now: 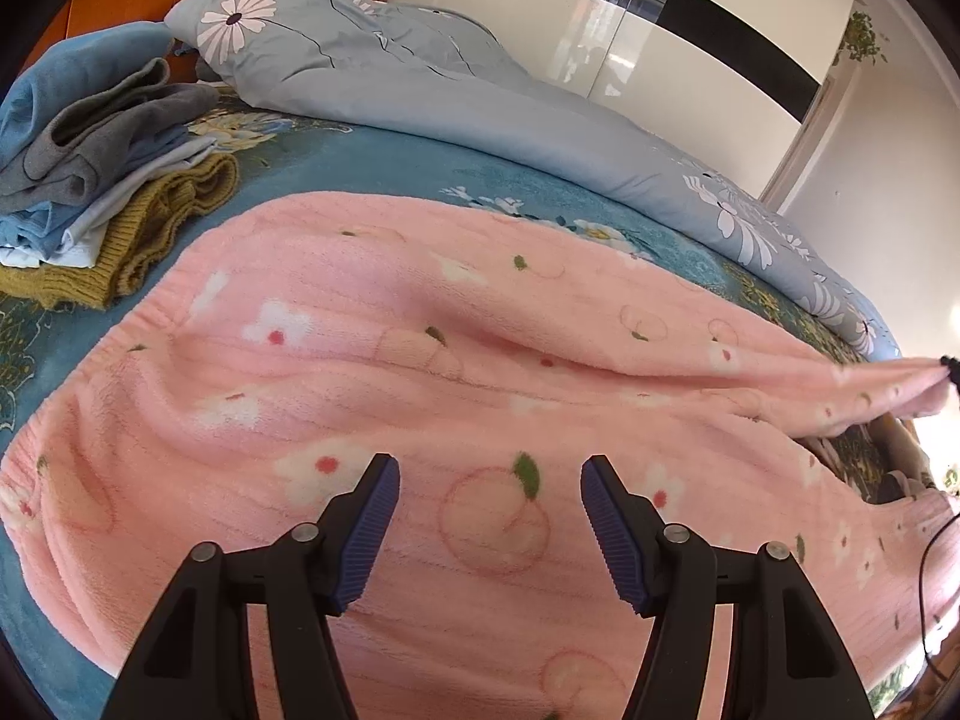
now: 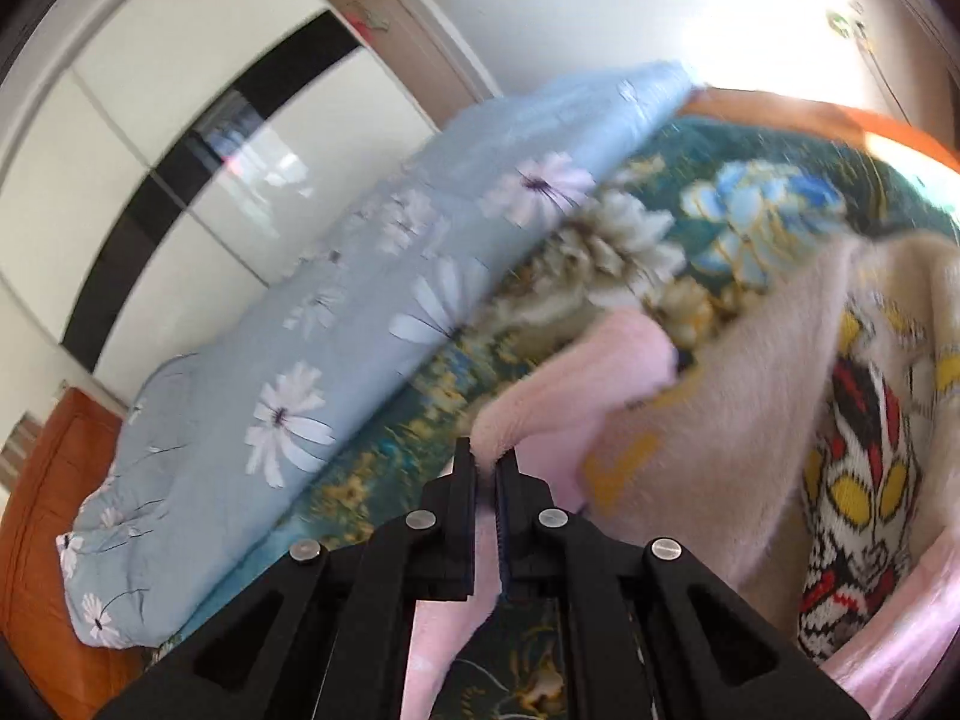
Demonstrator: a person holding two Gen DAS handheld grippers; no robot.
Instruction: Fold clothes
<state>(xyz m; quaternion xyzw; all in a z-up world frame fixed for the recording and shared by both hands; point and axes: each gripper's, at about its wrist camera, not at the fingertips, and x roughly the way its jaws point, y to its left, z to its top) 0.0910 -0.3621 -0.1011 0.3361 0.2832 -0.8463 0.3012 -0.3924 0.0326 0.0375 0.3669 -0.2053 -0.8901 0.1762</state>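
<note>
Pink fleece trousers [image 1: 420,372] with peach and flower prints lie spread on the blue floral bed cover [image 1: 372,162], waistband at the left. My left gripper [image 1: 489,480] is open and empty, just above the middle of the trousers. My right gripper [image 2: 487,468] is shut on a leg end of the pink trousers [image 2: 564,384] and holds it lifted off the bed. In the left wrist view that lifted leg end [image 1: 900,384] stretches to the far right, where a bit of the right gripper [image 1: 951,369] shows.
A pile of folded clothes [image 1: 102,180] in grey, blue and mustard sits at the bed's left. A grey-blue daisy duvet [image 1: 420,84] runs along the far side. A cream sweater with a cartoon mask [image 2: 840,456] lies at the right. A white wardrobe [image 1: 600,18] stands behind.
</note>
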